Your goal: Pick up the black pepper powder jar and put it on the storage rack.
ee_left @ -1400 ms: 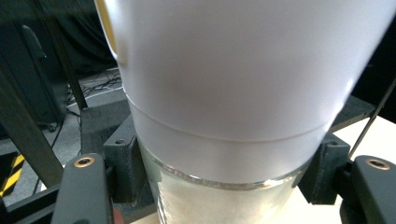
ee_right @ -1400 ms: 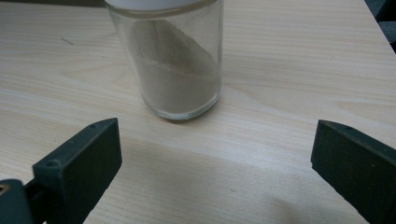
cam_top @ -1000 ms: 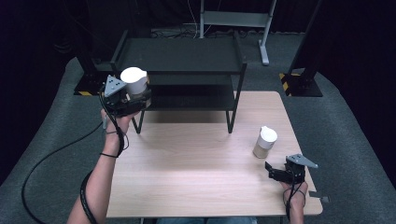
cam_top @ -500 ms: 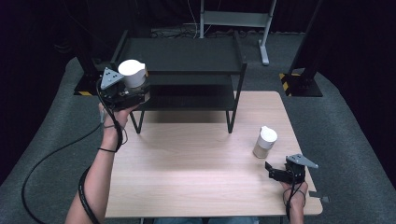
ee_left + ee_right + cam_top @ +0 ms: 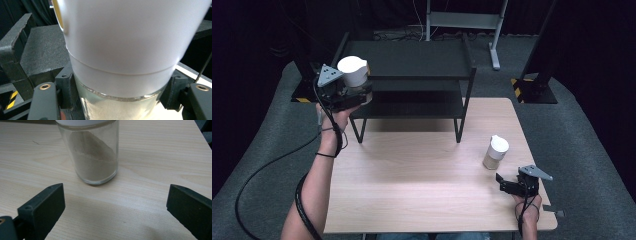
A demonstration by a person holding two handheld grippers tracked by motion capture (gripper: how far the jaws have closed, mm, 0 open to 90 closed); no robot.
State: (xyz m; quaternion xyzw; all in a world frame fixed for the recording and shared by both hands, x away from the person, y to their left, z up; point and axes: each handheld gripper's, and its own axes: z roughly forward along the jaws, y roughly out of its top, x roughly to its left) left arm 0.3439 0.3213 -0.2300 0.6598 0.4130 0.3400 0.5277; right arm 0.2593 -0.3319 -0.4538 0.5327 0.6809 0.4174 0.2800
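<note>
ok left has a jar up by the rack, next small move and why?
Probably carry it forward over the top shelf and lower it there. The left gripper is shut on the white-lidded jar, held at the rack's left front corner about level with that shelf, which looks bare. The right gripper sits open before the second jar.

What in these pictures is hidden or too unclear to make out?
- Held jar, left gripper view: its top is cut off by the frame's upper edge, and the blurred white cap blocks most of the black shelf.
- Standing jar, right gripper view: cap cropped at the top edge.
- High view: any print on either jar is too small.
</note>
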